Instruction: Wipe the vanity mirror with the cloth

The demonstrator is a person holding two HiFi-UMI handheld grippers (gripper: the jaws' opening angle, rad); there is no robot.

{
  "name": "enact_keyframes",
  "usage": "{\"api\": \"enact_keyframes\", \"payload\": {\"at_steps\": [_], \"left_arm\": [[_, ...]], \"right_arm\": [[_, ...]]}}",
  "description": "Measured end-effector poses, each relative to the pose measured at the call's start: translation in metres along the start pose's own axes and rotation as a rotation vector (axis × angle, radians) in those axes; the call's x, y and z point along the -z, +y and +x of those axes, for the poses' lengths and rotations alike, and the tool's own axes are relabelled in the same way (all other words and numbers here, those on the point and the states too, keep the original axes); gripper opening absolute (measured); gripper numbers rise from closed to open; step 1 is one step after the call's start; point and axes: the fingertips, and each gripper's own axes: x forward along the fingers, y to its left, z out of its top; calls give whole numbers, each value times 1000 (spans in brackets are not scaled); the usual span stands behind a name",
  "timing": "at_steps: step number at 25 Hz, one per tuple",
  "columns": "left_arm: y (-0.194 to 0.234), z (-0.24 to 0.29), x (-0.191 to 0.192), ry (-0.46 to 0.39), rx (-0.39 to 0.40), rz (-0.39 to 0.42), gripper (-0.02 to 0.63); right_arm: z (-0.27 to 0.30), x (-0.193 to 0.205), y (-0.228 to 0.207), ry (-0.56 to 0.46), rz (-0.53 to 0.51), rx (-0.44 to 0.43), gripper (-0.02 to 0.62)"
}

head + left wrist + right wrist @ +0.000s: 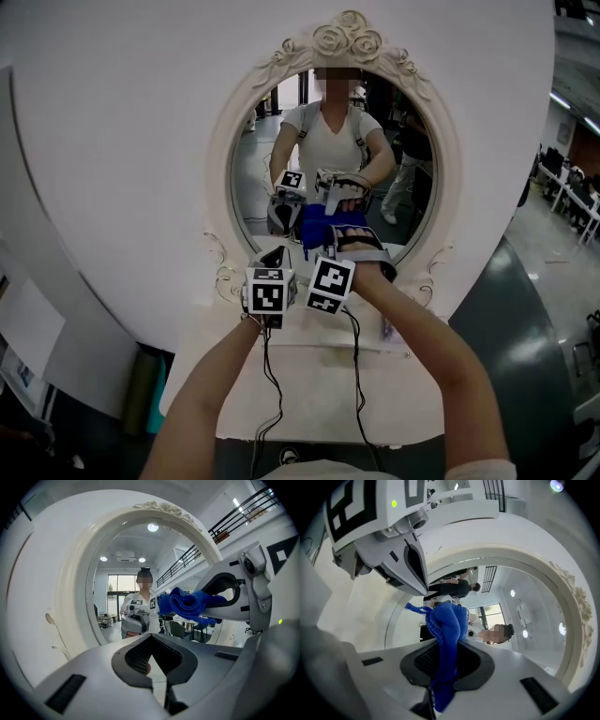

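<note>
An oval vanity mirror [281, 150] in an ornate white frame [347, 37] stands at the back of a white table. My right gripper [334, 240] is shut on a blue cloth [323, 230], holding it at the lower middle of the glass. In the right gripper view the cloth [447, 625] bunches up out of the closed jaws of the right gripper [445, 667]. Just to its left, my left gripper [278, 254] points at the mirror's bottom edge. In the left gripper view the left gripper [157, 667] has its jaws together with nothing between them, and the cloth [187, 604] shows at the right.
The white tabletop [309, 394] runs from the mirror toward me, with two black cables [267, 375] trailing over it. A white wall panel [112, 141] backs the mirror. Grey floor and distant desks [572, 192] lie to the right. A dark cylinder [141, 380] stands low at left.
</note>
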Motion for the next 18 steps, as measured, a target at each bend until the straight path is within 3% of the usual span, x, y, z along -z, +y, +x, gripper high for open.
{"api": "enact_keyframes", "payload": {"at_steps": [8, 18], "left_arm": [[-2, 3, 60, 79, 8, -4, 4], [-12, 1, 103, 128, 35, -20, 3]], "right_arm": [[14, 1, 61, -16, 20, -64, 66], [32, 5, 135, -9, 85, -178, 66]]}}
